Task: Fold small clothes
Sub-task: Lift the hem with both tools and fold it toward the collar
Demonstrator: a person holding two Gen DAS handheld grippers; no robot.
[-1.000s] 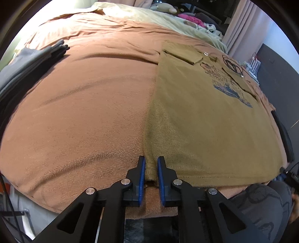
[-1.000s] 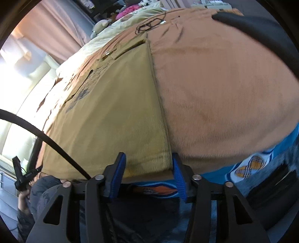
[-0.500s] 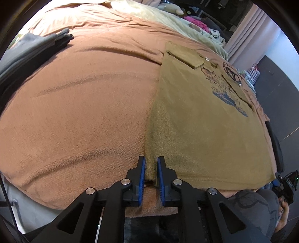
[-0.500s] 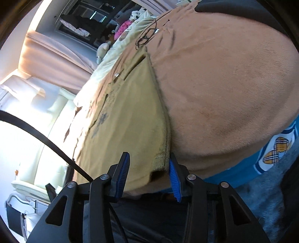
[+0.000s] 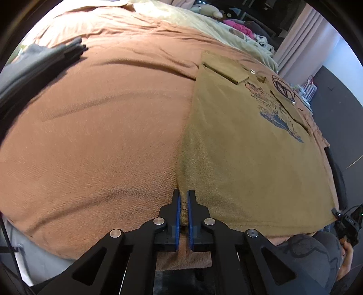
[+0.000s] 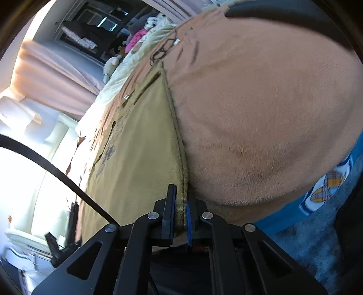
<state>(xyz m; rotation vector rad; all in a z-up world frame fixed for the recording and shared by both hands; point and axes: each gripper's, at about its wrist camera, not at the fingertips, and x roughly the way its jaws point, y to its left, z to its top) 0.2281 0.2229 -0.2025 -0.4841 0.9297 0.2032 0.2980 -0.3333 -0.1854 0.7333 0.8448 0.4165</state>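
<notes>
Fingers [image 5: 184, 199] [image 6: 180, 199] are pinched on both near shirt [image 5: 245, 145] corners; right ones have just closed; folded clothes [image 5: 36, 59] are seen only left.

An orange-brown blanket [image 5: 102, 127] covers the bed. Folded grey garments [image 5: 34, 61] lie at its 10 o'clock edge in the left wrist view. A pale yellow-green sheet [image 5: 204, 25] lies at 12 o'clock, with a plush toy [image 5: 207, 10] and pink fabric [image 5: 238, 26] beyond. Pink curtains [image 5: 304, 34] hang at 1 o'clock. A black cord loop [image 5: 283, 87] rests on the blanket at 2 o'clock. In the right wrist view, a blue patterned sheet [image 6: 326, 192] shows at 4 o'clock.
</notes>
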